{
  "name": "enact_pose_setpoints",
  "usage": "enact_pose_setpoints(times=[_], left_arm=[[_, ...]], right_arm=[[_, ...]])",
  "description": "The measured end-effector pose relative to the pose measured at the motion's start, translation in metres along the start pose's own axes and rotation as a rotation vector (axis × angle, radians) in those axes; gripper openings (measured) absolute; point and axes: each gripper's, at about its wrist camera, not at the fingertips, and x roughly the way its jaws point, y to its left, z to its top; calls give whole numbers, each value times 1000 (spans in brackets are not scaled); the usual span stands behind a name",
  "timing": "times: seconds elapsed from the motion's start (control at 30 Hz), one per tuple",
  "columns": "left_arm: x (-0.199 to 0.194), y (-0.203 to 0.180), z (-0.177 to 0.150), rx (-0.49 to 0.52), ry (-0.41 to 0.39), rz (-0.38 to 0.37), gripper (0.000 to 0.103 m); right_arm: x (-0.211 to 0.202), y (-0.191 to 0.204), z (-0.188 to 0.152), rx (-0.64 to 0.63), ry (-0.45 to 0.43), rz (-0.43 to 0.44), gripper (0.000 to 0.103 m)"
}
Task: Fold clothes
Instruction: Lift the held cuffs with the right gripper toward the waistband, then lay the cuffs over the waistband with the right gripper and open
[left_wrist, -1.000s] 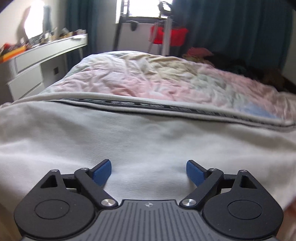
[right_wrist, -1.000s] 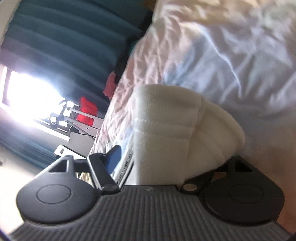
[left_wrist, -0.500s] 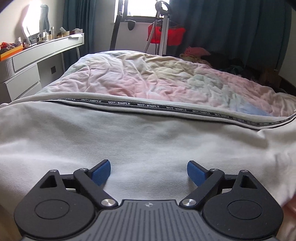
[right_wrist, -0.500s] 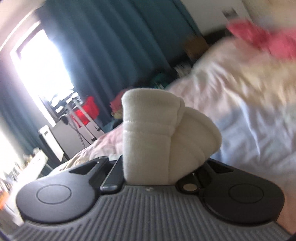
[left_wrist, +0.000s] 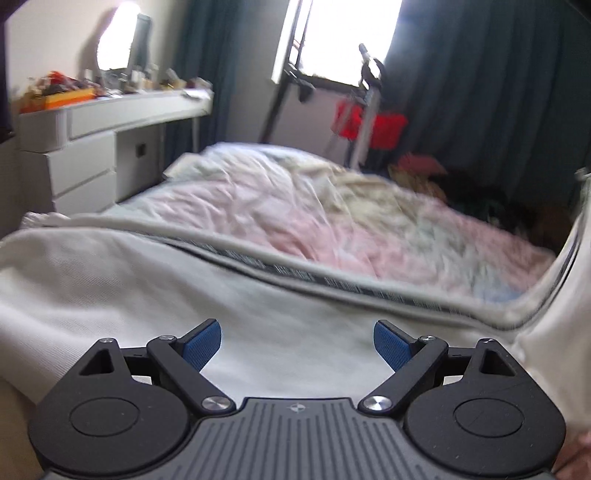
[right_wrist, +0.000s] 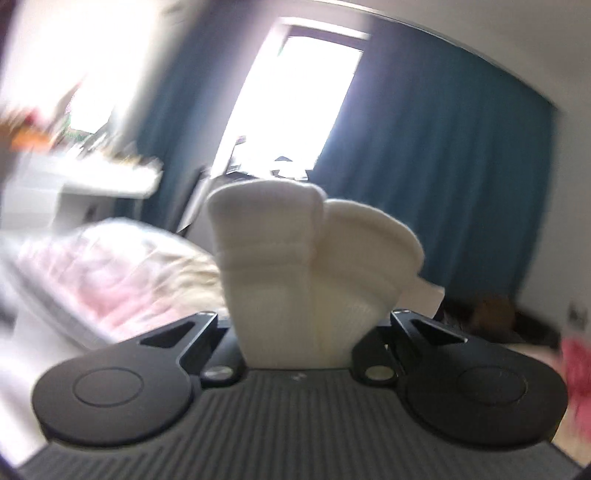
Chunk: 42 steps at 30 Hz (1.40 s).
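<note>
A cream white garment (left_wrist: 155, 291) with a dark lettered trim band (left_wrist: 295, 273) lies spread across the near end of the bed. My left gripper (left_wrist: 295, 341) is open just above it, blue pads (left_wrist: 201, 341) apart and empty. At the right edge the garment (left_wrist: 565, 295) rises off the bed. My right gripper (right_wrist: 308, 325) is shut on a bunched ribbed edge of the garment (right_wrist: 295, 266), held up in the air; its fingertips are hidden by the cloth.
A rumpled pink and cream duvet (left_wrist: 314, 206) covers the bed. A white dresser with clutter (left_wrist: 92, 140) stands at the left. A red hamper on a stand (left_wrist: 373, 125) and dark clothes (left_wrist: 480, 199) sit by teal curtains (right_wrist: 443, 166).
My right gripper has swung upward with the ribbed cloth, from facing the bed to facing the window. The garment's right side has lifted. My left gripper has tilted up slightly and stays open.
</note>
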Motion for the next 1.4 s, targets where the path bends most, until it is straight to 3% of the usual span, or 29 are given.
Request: enact_pose_setpoints(times=[0.1,0.23,0.33,0.47,0.6,0.7,0.8,0.83,0.9,0.93,0.97,1.07,1.27,1.33,1.4], left_arm=[[-7,11,8,-53,-29,-5,92],[-6,18,9,-87,-1,-42,92],[-4,21,8,-105,21,-64,92],[3,26,11,-141,26,-90,92],[14,31,13,-178,38,-100,92],[15,34,13,-183,42,-102,92],[13,37,14,-195,44,-118,92],[13,37,14,-195,47,-127,92],[11,36,14,-188,53,-141,92],[11,36,14,-183,55,-147,92],[10,35,14,-179,58,-152,92],[7,32,13,-163,64,-172,92],[9,21,8,-106,74,-193,92],[14,19,6,-102,91,-194,92],[23,18,5,-83,124,-202,91]], right_arm=[[2,60,-14,-101,71,153,12],[4,124,-50,-243,230,358,13],[-3,136,-60,-312,228,379,13],[-5,124,-45,-207,218,394,13],[-16,133,-34,-207,164,440,15],[1,150,-37,-213,221,488,15],[7,143,-36,-175,271,515,20],[9,136,-33,-127,307,539,25],[4,124,-30,1,389,614,48],[1,115,-28,73,433,667,71],[-6,108,-26,126,458,706,78],[-29,84,-20,243,489,788,79],[-30,15,-23,546,492,738,79],[-18,-2,-28,610,520,655,79],[-1,-4,-43,609,616,542,79]])
